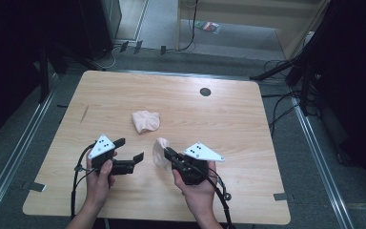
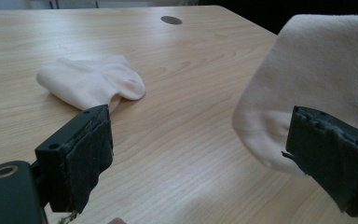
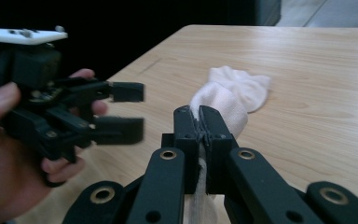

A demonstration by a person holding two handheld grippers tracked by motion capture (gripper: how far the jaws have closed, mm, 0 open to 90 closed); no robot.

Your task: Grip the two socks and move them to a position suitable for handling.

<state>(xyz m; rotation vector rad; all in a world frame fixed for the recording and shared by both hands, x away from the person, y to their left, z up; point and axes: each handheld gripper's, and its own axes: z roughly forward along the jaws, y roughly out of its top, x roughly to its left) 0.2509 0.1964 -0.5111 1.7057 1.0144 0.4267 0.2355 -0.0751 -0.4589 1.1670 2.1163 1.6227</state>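
pale soft knit cloth socks, smooth matt light wood-grain table, matt black plastic gripper with worn rough pads.

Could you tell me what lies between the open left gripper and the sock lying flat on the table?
Nothing: in the left gripper view, bare wooden table separates the left gripper from the flat sock.

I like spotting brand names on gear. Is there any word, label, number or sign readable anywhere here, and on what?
None: no readable text.
The white three-cornered plates on the tools carry small dark dots, no letters.
The two pale pink fabric socks, one held and one lying on the table, and the light wooden table are unmarked.
The colourful packet on the floor is too small and blurred to read.
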